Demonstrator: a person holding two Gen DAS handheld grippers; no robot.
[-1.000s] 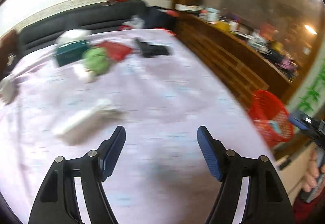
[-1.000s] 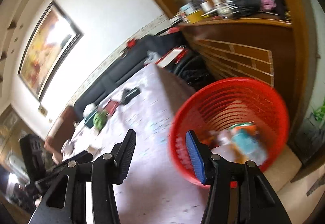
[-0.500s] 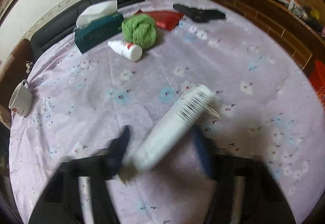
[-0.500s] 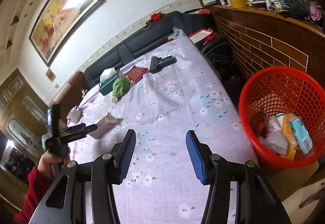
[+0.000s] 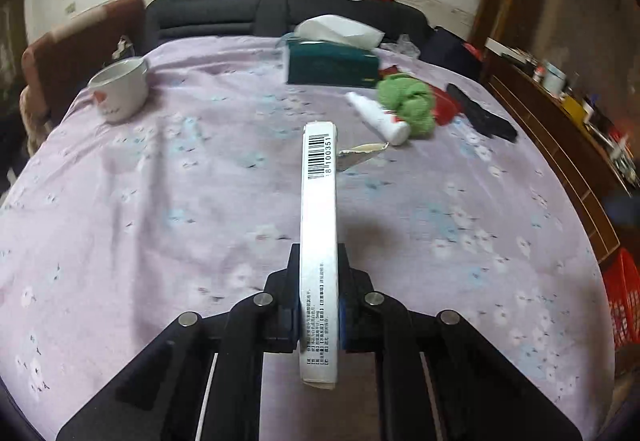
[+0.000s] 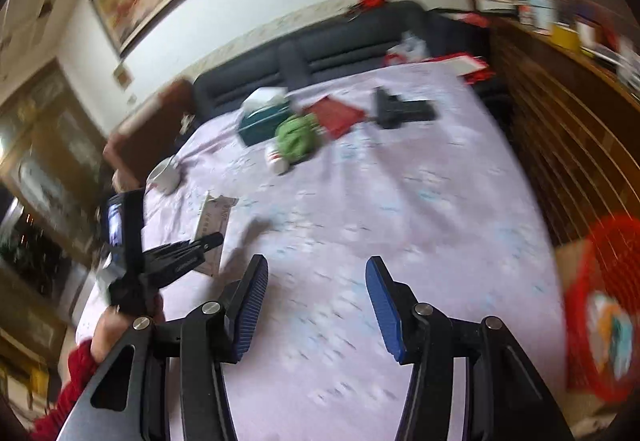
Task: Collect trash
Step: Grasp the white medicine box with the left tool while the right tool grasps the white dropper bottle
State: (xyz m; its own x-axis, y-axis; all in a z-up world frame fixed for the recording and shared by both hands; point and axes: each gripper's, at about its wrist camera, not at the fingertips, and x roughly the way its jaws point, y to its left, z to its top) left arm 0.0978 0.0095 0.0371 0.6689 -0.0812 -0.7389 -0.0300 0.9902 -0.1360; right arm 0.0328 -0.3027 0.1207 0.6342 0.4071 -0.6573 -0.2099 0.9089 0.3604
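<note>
The left gripper [image 5: 319, 305] is clamped on a flat white carton [image 5: 319, 241], its blue pads pressed against the two broad faces near the carton's near end, so the carton stands on edge and runs away from the camera, barcode at the far tip, above the lilac flowered tablecloth [image 5: 160, 201]. Just past the carton's far tip a torn bit of paper [image 5: 362, 153] lies on the cloth. Beyond that, a white tube [image 5: 378, 117] lies touching a green cloth ball [image 5: 408, 103], with a red item and a black object to their right. Left of the carton and farther back stands a white mug [image 5: 120, 89]. Behind the tube sits a teal tissue box [image 5: 330, 61]. The right gripper [image 6: 316, 301] hangs over the cloth with its jaws apart and nothing between them. The red basket [image 6: 604, 309] with trash in it sits off the table's right edge, well apart from the carton.
</note>
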